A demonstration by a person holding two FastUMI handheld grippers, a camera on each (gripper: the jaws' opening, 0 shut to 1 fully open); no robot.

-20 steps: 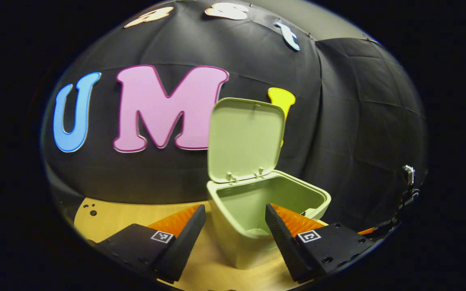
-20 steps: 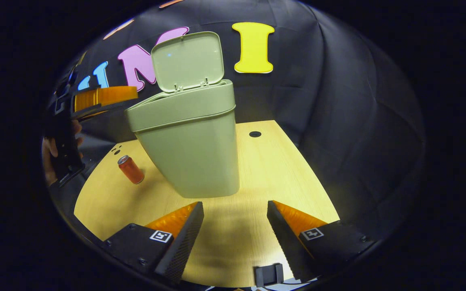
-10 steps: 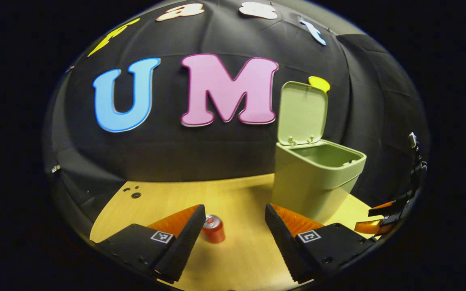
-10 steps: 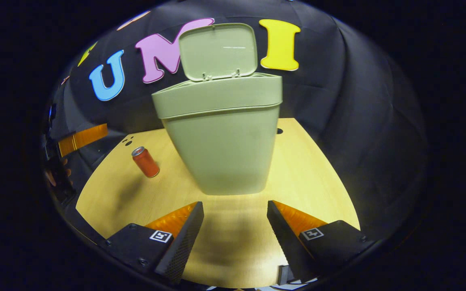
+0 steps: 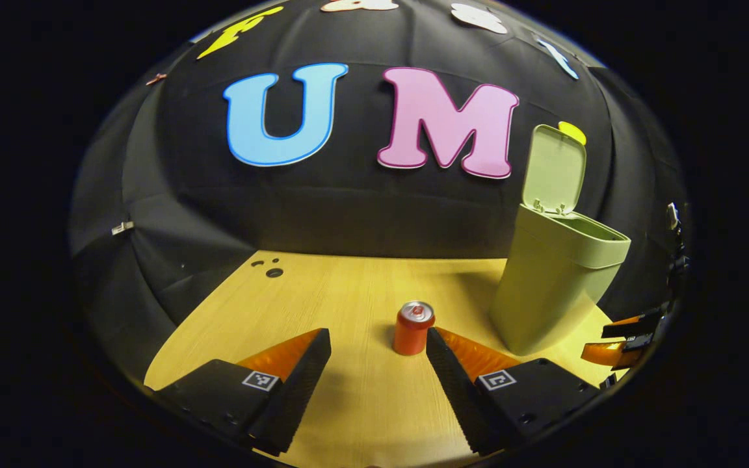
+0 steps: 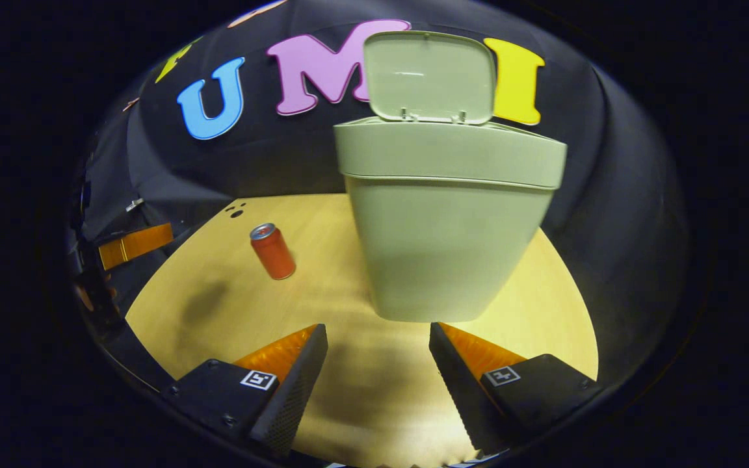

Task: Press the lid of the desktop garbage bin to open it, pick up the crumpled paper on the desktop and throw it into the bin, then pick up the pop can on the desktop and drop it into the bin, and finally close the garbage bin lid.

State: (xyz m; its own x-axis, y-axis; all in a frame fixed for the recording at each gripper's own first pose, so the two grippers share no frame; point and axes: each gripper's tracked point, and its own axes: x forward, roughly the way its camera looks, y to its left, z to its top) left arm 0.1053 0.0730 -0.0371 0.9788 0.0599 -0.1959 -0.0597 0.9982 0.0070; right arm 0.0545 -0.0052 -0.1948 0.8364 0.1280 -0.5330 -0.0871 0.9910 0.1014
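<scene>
The pale green bin [image 5: 553, 279] [image 6: 446, 214] stands on the wooden desktop [image 5: 322, 292] with its lid [image 5: 553, 166] [image 6: 430, 75] tipped up and open. A red pop can [image 5: 412, 327] [image 6: 272, 250] stands upright to the bin's left. My left gripper [image 5: 378, 338] is open, low over the desk, and the can sits just ahead of it, close to its right finger. My right gripper [image 6: 378, 335] is open with nothing between its fingers, facing the bin's front wall from a short way off. The left gripper [image 6: 134, 240] appears far off at the left edge of the right gripper view.
The right gripper [image 5: 628, 335] shows at the far right edge of the left gripper view, beyond the bin. Small dark holes [image 5: 270, 270] [image 6: 236, 209] mark the desktop's far left corner. Black cloth walls close in the back and sides.
My left gripper has swung left away from above the bin and dropped toward the desk, bringing the can in front of it. My right gripper view has shifted so the bin sits more to the right.
</scene>
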